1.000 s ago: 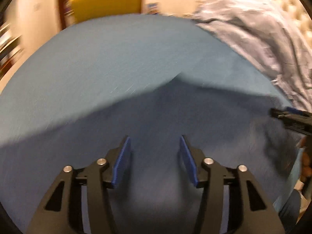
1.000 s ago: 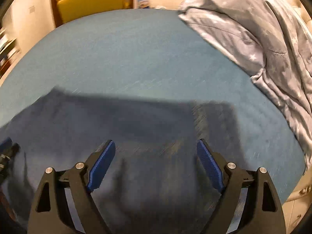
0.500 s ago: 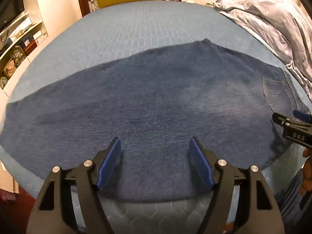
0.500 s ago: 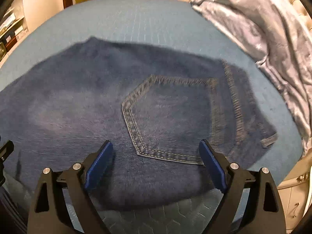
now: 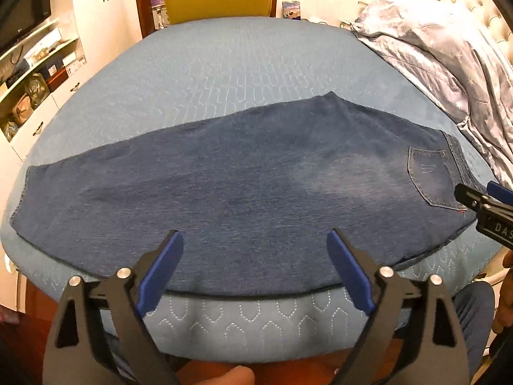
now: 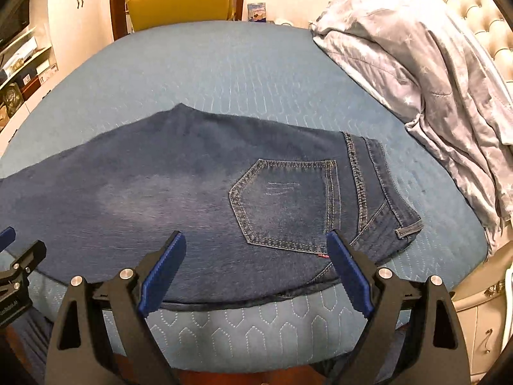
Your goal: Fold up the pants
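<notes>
Ahead of both hand-held grippers, on the blue quilted bed (image 5: pixel 243 64), the jeans (image 5: pixel 224 199) lay flat, already doubled leg on leg, their long axis running crosswise to the fingers. The left hand-held gripper (image 5: pixel 255 268) hung released above the near edge of the legs at about mid-length, holding nothing; the hems (image 5: pixel 22 199) lay far off to its left. The right hand-held gripper (image 6: pixel 255 264) was likewise spread wide and empty, poised over the seat, with the back pocket (image 6: pixel 285 202) just beyond its fingertips and the waistband (image 6: pixel 368 179) to the right of them. A grey star-print duvet (image 6: pixel 433 80) was heaped further right, well apart from the denim. By my reading the next fold would bring hems to waistband, so the left one, nearer the hems though still well short of them, would have to travel leftward along that axis while the right one sat almost at the waist end
</notes>
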Motion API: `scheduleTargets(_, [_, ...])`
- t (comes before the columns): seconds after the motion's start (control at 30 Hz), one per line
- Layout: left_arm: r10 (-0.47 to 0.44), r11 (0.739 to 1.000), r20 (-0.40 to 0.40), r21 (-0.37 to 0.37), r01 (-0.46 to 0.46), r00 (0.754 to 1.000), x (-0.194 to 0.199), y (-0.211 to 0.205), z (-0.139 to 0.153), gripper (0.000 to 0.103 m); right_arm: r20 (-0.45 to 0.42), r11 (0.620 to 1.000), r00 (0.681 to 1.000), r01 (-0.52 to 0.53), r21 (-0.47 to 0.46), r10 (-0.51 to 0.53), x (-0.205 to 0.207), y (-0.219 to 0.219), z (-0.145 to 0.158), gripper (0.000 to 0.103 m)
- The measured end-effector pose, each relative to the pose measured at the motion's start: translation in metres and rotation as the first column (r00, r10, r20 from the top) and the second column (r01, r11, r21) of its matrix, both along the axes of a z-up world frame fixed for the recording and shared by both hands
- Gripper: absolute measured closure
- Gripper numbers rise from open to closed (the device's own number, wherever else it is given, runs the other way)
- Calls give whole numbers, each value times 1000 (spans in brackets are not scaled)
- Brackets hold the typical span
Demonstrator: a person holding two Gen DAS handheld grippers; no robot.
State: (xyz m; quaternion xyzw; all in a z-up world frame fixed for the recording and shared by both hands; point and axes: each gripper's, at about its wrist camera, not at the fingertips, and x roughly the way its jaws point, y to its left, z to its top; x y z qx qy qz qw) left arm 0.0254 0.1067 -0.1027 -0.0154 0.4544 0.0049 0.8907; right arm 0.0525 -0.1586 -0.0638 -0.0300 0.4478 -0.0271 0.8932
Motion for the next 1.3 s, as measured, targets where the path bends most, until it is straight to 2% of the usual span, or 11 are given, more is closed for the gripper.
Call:
scheduleTargets(0.13, [3,1000,15,-8,-2,1000,-6,4,9,3,11,1000,1000,-12,2,12,-5,4,7,17])
scheduleTargets(0.33, [24,998,32,-61,-22,999,-12,16,19,2,14,999,999,-42,21,42,-9,18,12,17])
scheduleTargets(0.53, [230,941,21,-261,-217,973,-37,122,17,2,-8,977,979,-205,63,206,-3,85,6,17])
scheduleTargets(0.63, [393,838,-40,-396,-375,919,-68,211,-3,3,-46,949,950,-304,86,308,1,134,-7,17])
scheduleTargets(0.7, [497,749,-52,-480,-458,866,-95,270,-17,7,-65,927,928,-360,105,368,4,166,-18,17])
scheduleTargets(0.8, [575,620,-70,-613,-489,815,-125,342,-43,20,-108,908,902,-412,81,419,8,210,-37,17])
scheduleTargets(0.87, [587,551,-68,-697,-460,806,-133,375,-58,22,-129,902,892,-429,51,432,11,231,-50,17])
scheduleTargets(0.97, [586,505,-59,-753,-422,808,-131,409,-75,30,-140,897,888,-442,10,439,18,254,-64,17])
scheduleTargets(1.03, [578,440,-78,-809,-391,812,-124,427,-90,39,-147,902,894,-431,-31,423,26,262,-72,17])
scheduleTargets(1.2, [593,315,-131,-870,-378,795,-113,457,-120,40,-168,908,899,-417,-41,405,34,262,-79,16])
scheduleTargets(1.3, [593,274,-129,-896,-350,795,-111,466,-126,40,-172,908,899,-416,-50,403,33,264,-79,16])
